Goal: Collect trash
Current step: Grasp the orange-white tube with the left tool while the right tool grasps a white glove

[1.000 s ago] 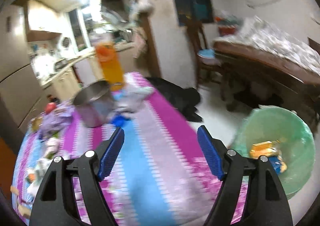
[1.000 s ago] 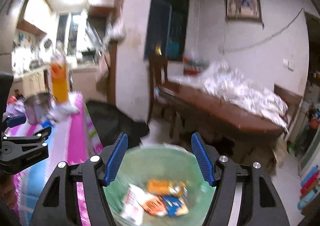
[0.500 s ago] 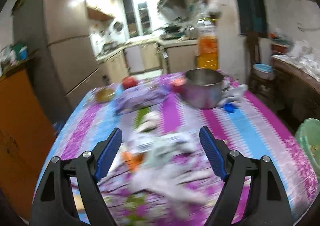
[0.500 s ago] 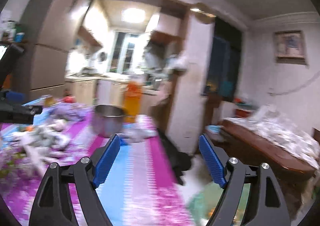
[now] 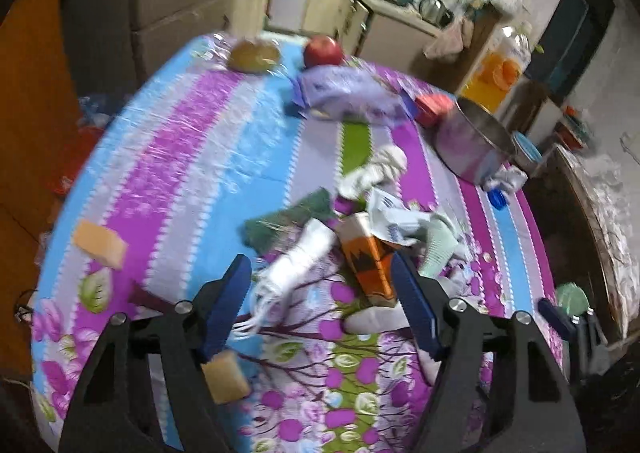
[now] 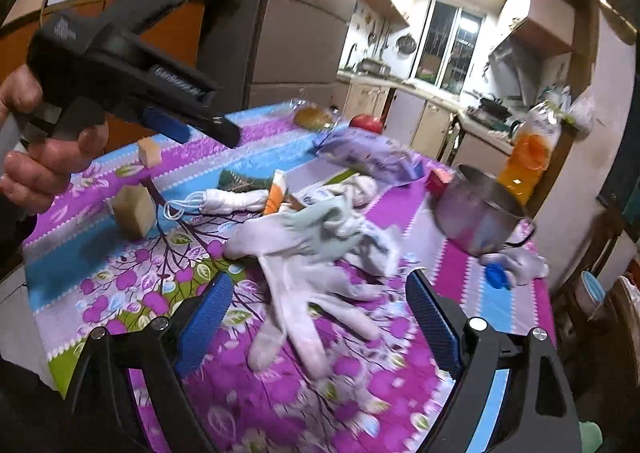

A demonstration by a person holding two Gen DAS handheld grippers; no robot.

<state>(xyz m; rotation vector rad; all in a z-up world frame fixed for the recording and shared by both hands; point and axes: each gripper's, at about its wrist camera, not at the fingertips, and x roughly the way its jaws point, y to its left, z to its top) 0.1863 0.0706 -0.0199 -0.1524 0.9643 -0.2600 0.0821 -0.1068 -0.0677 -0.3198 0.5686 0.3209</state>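
Both views have swung away from the green bin on the floor and now look down on the trash heap on the table (image 5: pixel 192 141), with its purple and blue striped cloth. Left gripper (image 5: pixel 322 303) hangs above the near part of the heap; its jaws have just been closing a little yet stand apart, pressing on nothing. Between its blue fingers (image 5: pixel 226 303), lower down on the cloth, lie a rolled white face mask (image 5: pixel 298 261) and, toward the right finger, an orange and white carton (image 5: pixel 366 257). Right gripper (image 6: pixel 318 323) has just been widening its jaws, which stand well apart and empty over a white glove (image 6: pixel 304 301) spread flat between them. A pale green glove (image 6: pixel 320 229) lies just beyond it. Farther right stands a steel pot (image 6: pixel 478 219), with an orange drink bottle (image 6: pixel 528 157) behind it. A hand (image 6: pixel 36 137) holds the left gripper at the far left.
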